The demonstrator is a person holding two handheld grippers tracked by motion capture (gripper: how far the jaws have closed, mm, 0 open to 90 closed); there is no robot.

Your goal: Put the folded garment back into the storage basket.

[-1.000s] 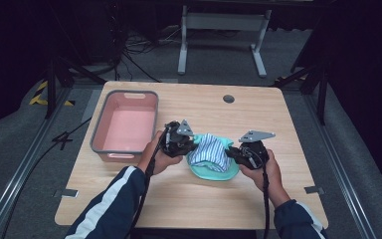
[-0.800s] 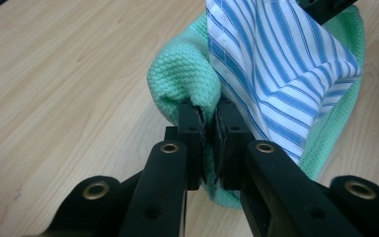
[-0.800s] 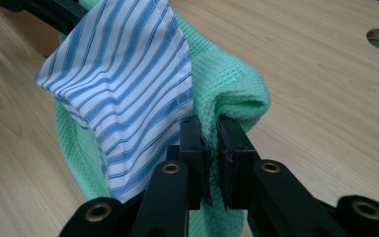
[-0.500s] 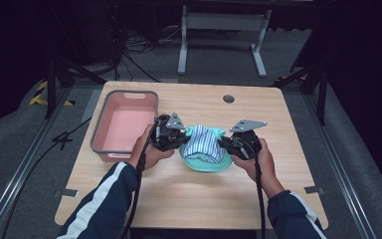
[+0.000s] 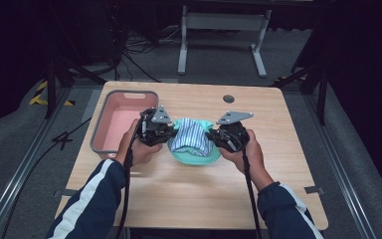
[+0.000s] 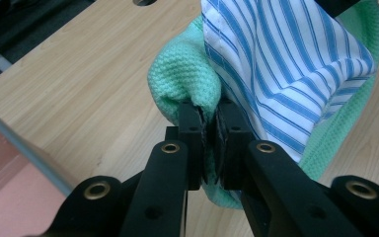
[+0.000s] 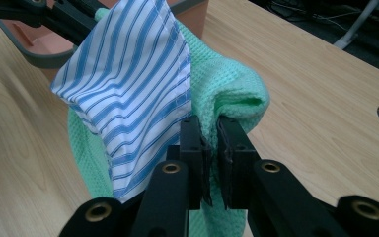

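Item: green knit cloth (image 5: 194, 155), with a blue-and-white striped cloth (image 5: 191, 138) lying over it, held between my two grippers just right of the pink tub (image 5: 122, 124) on the wooden table (image 5: 278, 164).

Left gripper (image 6: 208, 114): my jaws are pressed together on a bunched fold of the green knit cloth (image 6: 182, 81), the striped cloth (image 6: 286, 64) touching my right jaw.

Right gripper (image 7: 211, 129): my jaws are pinched on the opposite fold of the green knit cloth (image 7: 227, 94), the striped cloth (image 7: 128, 84) draped beside them, the pink tub (image 7: 54, 47) behind it.

Left gripper (image 5: 155, 128): just beside the tub's right wall. Right gripper (image 5: 227, 135): well right of the tub.
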